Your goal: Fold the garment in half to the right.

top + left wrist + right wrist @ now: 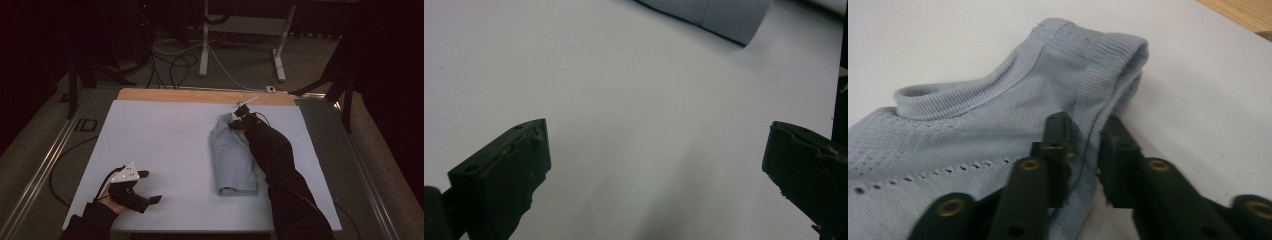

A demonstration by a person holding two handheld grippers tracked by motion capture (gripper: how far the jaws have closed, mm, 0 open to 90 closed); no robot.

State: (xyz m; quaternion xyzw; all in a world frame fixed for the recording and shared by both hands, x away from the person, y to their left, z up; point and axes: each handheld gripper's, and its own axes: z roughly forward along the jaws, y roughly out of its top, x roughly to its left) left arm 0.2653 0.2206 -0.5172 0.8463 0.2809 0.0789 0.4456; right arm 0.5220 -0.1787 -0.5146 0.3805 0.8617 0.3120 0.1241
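Note:
A light blue knit garment [232, 155] lies folded lengthwise on the white table [165, 145], right of centre. My right gripper [241, 121] is at the garment's far end, shut on a fold of the ribbed fabric; in the right gripper view the cloth [998, 115] passes between the two black fingers [1055, 132]. My left gripper [150, 187] rests near the table's front left corner, held by a hand, its jaws wide apart with nothing between them. The left gripper view has the garment's near end [719, 15] far off at the top.
A wooden strip [200, 96] edges the far side of the table. Beyond it stand white table legs [204, 40] and loose cables [175, 62] on the floor. Metal rails [45, 165] run along both sides of the table.

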